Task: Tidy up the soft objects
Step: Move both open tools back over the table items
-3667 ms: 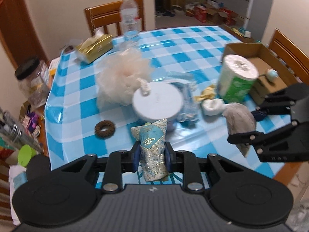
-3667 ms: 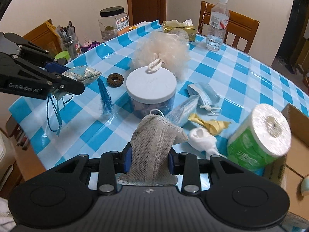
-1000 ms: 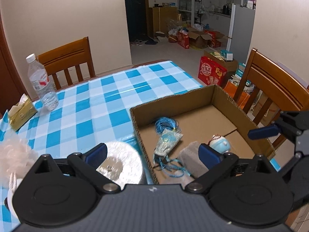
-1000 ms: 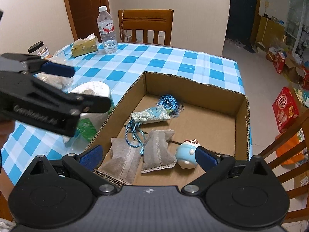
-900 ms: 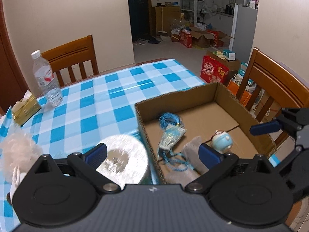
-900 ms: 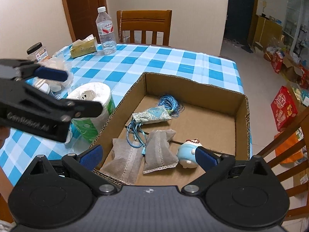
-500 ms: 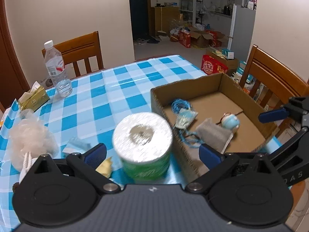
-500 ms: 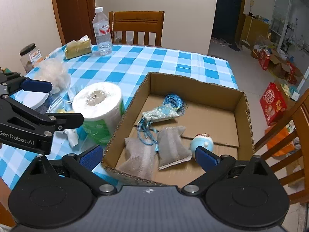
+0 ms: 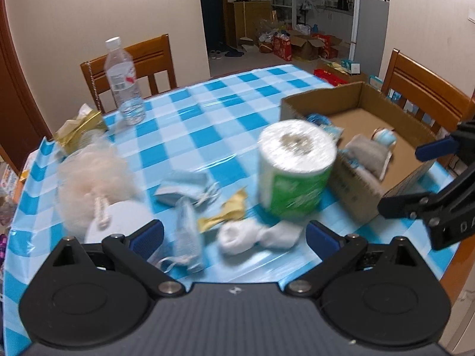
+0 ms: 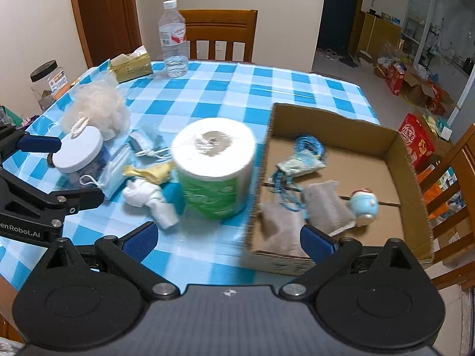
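Both grippers are open and empty above the near table edge. My left gripper hovers over white socks, a yellow cloth and blue face masks. My right gripper faces the toilet roll and the cardboard box. The box holds two grey pouches, a brocade sachet with blue cord and a small blue plush. A cream bath pouf and a white-lidded jar stand at the left.
A water bottle and a gold tissue pack stand at the table's far side. Wooden chairs stand behind and to the right. A plastic jar sits off the left edge. The checked tablecloth covers the table.
Both grippers, which had held a sachet and a grey pouch, released them in the box and have swung back left toward the loose items on the table.
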### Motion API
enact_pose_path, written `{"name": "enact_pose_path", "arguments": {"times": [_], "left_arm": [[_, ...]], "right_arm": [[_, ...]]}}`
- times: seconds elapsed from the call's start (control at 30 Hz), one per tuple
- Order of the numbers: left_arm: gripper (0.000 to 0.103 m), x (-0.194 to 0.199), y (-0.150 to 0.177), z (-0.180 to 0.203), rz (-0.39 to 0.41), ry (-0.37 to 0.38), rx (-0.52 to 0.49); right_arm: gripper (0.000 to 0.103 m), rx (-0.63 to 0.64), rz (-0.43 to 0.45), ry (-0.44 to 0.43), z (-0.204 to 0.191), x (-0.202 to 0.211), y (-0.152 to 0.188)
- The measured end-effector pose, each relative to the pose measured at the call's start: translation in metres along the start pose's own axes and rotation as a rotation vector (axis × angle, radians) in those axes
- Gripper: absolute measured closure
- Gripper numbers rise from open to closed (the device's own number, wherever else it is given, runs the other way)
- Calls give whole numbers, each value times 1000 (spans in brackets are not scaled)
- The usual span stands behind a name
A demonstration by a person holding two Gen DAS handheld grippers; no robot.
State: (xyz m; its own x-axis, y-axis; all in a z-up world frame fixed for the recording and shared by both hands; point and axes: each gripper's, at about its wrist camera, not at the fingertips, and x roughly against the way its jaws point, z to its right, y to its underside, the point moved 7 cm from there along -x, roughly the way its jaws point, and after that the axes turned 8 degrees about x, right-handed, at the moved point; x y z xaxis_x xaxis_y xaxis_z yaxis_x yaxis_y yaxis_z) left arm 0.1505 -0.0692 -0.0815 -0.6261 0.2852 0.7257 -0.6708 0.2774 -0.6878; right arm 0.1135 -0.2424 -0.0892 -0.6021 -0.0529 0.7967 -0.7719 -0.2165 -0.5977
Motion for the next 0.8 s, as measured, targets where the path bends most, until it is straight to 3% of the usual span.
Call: {"name": "enact_pose_path", "arguments": {"times": [0.17,0.37,0.8], "left_arm": [[2,7,13,-37,-3,0,8],[2,7,24,-75,-31,-35,84],[2,1,16,-129,-35,-158,199]], "right_arm": [[0,0,-8,1,-35,-6,-8],[0,43,-16,-33,-69,-12,-22],[0,238,21,-206,-121,-50,-57]]}}
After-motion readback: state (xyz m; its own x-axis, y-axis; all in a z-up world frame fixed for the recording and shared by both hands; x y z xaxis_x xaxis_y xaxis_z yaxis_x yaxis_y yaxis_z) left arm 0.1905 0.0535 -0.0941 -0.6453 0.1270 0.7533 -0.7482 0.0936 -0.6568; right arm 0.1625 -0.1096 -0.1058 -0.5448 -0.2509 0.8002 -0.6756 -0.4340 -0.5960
